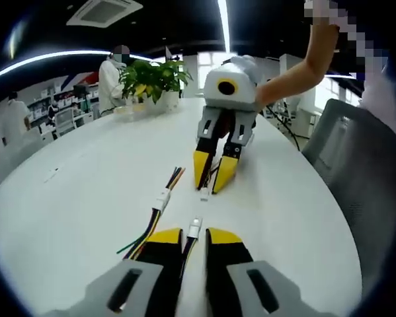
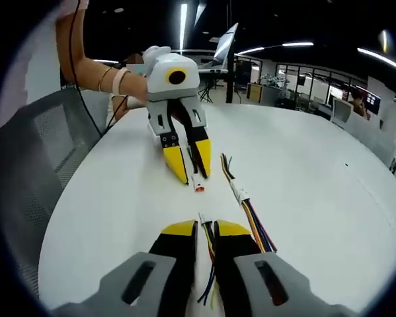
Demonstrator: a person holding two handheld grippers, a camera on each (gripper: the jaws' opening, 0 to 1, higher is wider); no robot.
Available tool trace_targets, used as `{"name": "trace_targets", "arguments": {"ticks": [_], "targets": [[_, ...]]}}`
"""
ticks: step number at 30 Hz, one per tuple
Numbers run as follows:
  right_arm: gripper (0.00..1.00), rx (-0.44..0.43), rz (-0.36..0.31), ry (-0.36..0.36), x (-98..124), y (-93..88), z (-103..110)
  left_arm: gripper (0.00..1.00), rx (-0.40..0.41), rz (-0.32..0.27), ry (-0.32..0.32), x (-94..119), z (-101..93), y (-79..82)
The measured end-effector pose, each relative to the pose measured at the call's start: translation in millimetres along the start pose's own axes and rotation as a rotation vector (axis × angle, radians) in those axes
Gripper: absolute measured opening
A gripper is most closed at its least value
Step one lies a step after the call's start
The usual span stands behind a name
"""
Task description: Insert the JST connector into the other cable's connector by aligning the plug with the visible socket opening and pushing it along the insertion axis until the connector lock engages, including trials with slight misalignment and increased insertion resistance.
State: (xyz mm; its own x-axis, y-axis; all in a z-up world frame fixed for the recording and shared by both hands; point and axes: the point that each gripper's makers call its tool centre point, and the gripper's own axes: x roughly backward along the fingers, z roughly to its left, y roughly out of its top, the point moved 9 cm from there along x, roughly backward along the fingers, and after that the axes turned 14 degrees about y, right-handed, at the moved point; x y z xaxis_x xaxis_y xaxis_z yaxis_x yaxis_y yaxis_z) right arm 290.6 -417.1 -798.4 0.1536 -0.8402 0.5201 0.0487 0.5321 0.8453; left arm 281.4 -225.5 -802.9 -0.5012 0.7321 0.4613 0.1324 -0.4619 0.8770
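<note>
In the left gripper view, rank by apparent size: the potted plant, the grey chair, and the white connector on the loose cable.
1. Grey chair, largest, though it is nearest the camera.
2. Potted plant, farther away, so its true size is unsure.
3. White connector, smallest.

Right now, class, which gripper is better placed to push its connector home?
Probably the right gripper: its plug sits close between its jaws, facing the left gripper's connector, which hangs further beyond its tips.

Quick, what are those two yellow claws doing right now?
Left gripper: shut on a cable with a white connector.
Right gripper: shut on the other cable, its connector poking out.
</note>
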Motion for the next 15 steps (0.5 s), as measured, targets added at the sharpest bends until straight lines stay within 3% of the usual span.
{"name": "trace_targets", "arguments": {"ticks": [15], "targets": [[0.04,-0.075,-0.15,0.009,4,-13.5,-4,0.0,0.064,-0.085,0.005,-1,3.2,-7.4]]}}
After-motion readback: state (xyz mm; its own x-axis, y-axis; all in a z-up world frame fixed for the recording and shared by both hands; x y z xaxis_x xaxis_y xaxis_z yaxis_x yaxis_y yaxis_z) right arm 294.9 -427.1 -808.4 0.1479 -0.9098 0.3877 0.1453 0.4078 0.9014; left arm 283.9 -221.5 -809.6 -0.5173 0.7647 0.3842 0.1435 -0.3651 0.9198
